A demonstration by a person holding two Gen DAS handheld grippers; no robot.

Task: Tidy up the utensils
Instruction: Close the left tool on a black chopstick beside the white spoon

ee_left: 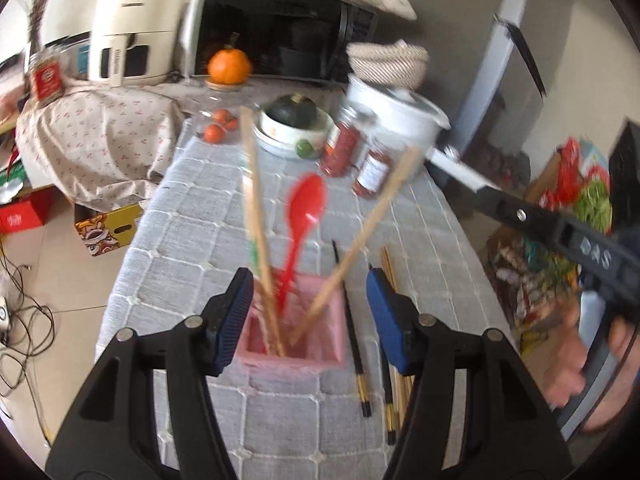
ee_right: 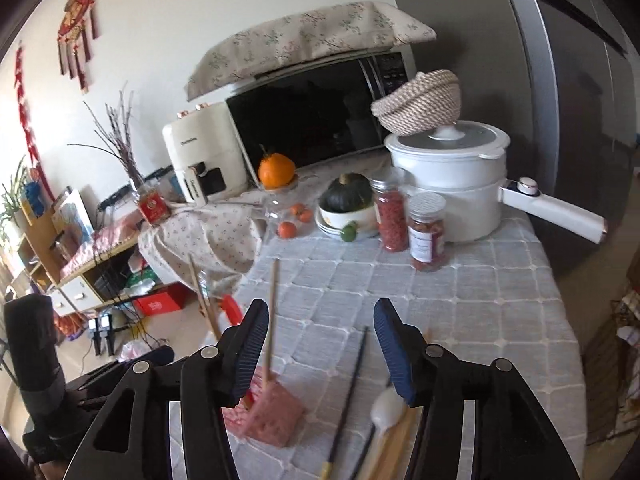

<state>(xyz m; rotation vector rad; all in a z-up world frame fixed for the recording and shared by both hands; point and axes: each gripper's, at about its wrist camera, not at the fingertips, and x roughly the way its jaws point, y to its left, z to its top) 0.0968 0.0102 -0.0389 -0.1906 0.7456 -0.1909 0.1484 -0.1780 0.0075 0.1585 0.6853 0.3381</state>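
A pink square holder (ee_left: 294, 346) stands on the grey quilted tablecloth, with a red spoon (ee_left: 302, 220) and wooden chopsticks (ee_left: 256, 220) upright in it. My left gripper (ee_left: 310, 320) is open, its blue pads either side of the holder. Black chopsticks (ee_left: 354, 332) and wooden ones (ee_left: 390, 276) lie to the holder's right. In the right wrist view my right gripper (ee_right: 322, 348) is open and empty above the table; the pink holder (ee_right: 272, 416) is at its lower left, a black chopstick (ee_right: 348, 396) and a white spoon (ee_right: 386, 408) lie below it.
At the table's far end stand a white pot (ee_right: 452, 196) with a long handle, two jars (ee_right: 426, 236), a bowl with a squash (ee_right: 346, 204), tomatoes and a microwave (ee_right: 316, 116). A draped cabinet (ee_left: 96, 140) and boxes lie left; the fridge (ee_right: 580, 120) is right.
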